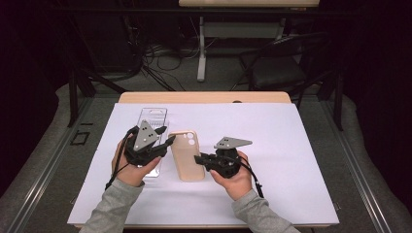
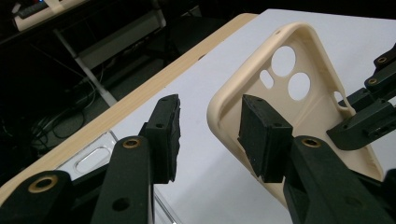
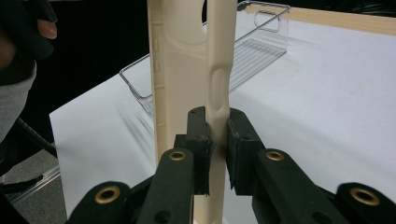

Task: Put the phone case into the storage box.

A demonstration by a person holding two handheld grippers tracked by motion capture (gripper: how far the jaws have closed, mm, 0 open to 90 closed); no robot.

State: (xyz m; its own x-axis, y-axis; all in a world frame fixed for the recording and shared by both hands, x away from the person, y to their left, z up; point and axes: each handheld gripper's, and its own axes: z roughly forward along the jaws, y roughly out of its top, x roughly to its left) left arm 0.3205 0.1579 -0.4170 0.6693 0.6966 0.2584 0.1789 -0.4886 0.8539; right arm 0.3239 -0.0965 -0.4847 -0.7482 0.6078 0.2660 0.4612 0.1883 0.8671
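Beige phone case point(image 1: 186, 154) at the middle of the white sheet point(image 1: 291, 145), its side wall pinched between the pads of the right gripper point(image 3: 217, 140). The left gripper point(image 2: 210, 135) stands partly open astride the case's opposite wall, without contact. A clear case point(image 1: 151, 121) lies just beside it.

Our right tongs point(image 3: 217, 140) are clamped on one side wall of the cream phone case point(image 3: 180, 93), a black pad pressing on each face of that wall. The case stands up and away from us, open side turned left. Behind it a clear plastic tray point(image 3: 254, 46) lies on the white surface point(image 3: 327, 107). A sleeved hand point(image 3: 18, 51) shows at upper left.
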